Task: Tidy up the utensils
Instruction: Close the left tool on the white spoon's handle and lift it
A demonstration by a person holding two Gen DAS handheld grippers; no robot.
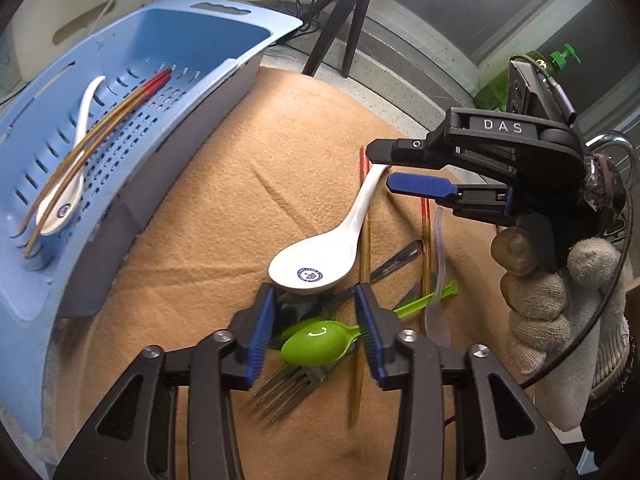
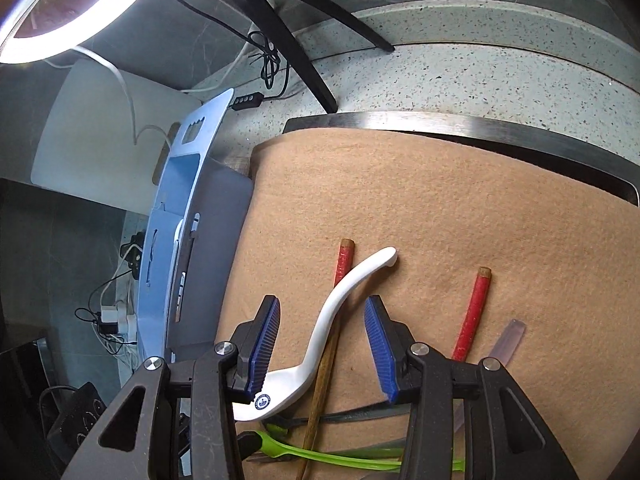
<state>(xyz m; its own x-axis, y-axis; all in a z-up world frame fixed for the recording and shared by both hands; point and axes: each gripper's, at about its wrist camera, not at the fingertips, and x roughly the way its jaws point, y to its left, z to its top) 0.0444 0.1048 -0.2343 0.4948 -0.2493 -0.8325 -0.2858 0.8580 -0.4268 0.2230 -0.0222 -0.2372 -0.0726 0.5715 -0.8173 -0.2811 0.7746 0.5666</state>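
Observation:
A pile of utensils lies on the tan cloth (image 1: 224, 216): a white ceramic spoon (image 1: 320, 256), a green plastic spoon (image 1: 316, 344), a metal fork (image 1: 288, 388) and red-tipped wooden chopsticks (image 1: 364, 264). My left gripper (image 1: 316, 300) is open just above the green spoon and the white spoon's bowl. My right gripper (image 2: 322, 312) is open, its fingers on either side of the white spoon's handle (image 2: 340, 300); it also shows in the left wrist view (image 1: 384, 168). The blue basket (image 1: 52, 276) at left holds another white spoon (image 1: 80, 152) and chopsticks (image 1: 112, 120).
A tripod (image 1: 344, 12) stands behind the cloth on the speckled counter (image 2: 480, 80). A green bottle (image 1: 516, 76) is at the far right. A ring light (image 2: 80, 8) glows overhead. A second chopstick (image 2: 474, 312) and a clear plastic utensil (image 2: 508, 338) lie to the right.

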